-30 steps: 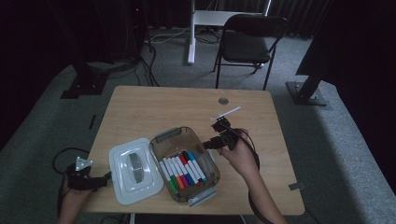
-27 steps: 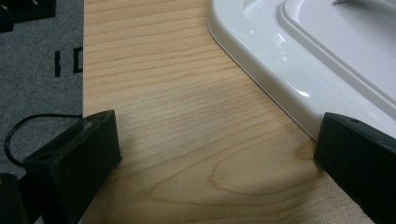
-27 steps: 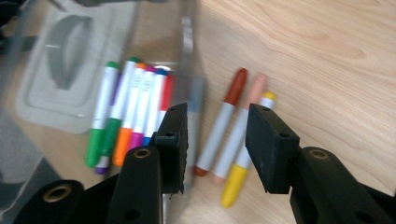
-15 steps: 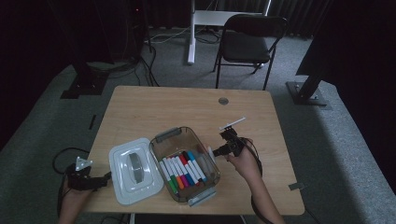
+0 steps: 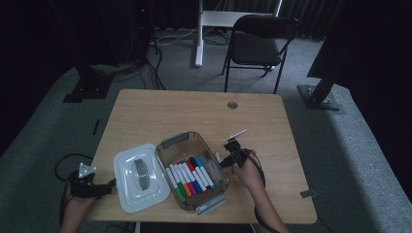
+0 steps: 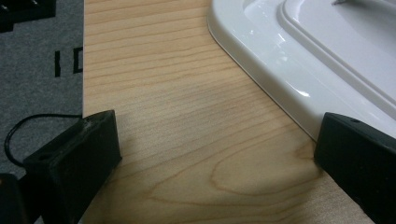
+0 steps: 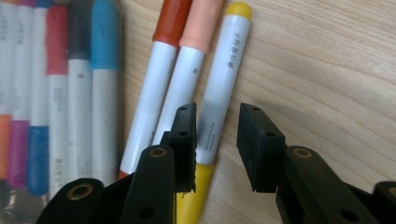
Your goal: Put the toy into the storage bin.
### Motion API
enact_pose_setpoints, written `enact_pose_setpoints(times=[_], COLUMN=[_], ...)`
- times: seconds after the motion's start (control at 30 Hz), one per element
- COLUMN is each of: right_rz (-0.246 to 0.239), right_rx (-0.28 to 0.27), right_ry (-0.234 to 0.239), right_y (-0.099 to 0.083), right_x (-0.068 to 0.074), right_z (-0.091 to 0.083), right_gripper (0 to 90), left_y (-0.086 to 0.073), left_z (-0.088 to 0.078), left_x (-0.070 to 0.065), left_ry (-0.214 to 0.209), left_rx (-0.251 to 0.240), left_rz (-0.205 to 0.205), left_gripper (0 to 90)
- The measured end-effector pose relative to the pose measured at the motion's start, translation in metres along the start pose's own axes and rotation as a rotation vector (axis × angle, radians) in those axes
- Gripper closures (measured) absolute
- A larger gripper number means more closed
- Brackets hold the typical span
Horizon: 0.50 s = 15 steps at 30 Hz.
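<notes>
Since the earlier frames the right gripper (image 5: 227, 156) has been brought down from above the table's middle to the right wall of the bin (image 5: 168, 143), and its jaws have just been closing. In the right gripper view the yellow marker (image 7: 223, 81) is seen between the jaws, lying in the bin beside a peach marker (image 7: 189, 70) and a red-orange one (image 7: 154, 84), with a row of further markers (image 7: 70, 93) to the left. One jaw appears to rest against the yellow marker's barrel, while a gap remains to the other, so the marker is not yet clamped; the right gripper is judged still open around it. For a clean pick the jaws should be centred on the barrel, kept clear of the peach marker so that it is not pinched too, and closed fully before anything is lifted; the lift is best made straight up, clear of the bin's wall. The left gripper (image 5: 92, 188) is held at the table's (image 5: 272, 116) near left edge, its jaws wide apart over bare wood just beside the white lid (image 5: 127, 191), with nothing between them.
</notes>
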State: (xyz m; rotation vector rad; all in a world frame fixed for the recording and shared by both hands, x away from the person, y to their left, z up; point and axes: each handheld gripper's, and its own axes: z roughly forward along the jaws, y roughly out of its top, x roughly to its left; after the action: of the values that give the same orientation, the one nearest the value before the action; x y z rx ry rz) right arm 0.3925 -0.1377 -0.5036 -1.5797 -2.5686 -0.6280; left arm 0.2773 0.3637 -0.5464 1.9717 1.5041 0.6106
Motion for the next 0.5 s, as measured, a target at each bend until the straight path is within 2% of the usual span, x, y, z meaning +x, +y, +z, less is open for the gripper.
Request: enact_pose_setpoints(times=[0.2,0.27,0.33,0.5], right_rz=[0.023,0.037,0.062,0.078], right_rx=[0.014,0.014,0.01,-0.012], right_ry=[-0.009,-0.022,-0.024,-0.02], right_y=[-0.001,-0.001,-0.002,-0.003], right_x=[-0.002,-0.004,-0.008,-0.013], right_z=[0.006,0.005,0.002,-0.012], right_gripper=[71.6,75.9,76.3,76.5], left_y=[0.0,0.0,0.0,0.0], left_z=[0.0,0.0,0.0,0.0], left_x=[0.0,0.0,0.0,0.0], left_ry=[0.0,0.0,0.0,0.0], left_rx=[0.0,0.0,0.001,0.0], left_rz=[0.0,0.0,0.0,0.0], left_gripper=[0.8,0.8,0.8,0.8])
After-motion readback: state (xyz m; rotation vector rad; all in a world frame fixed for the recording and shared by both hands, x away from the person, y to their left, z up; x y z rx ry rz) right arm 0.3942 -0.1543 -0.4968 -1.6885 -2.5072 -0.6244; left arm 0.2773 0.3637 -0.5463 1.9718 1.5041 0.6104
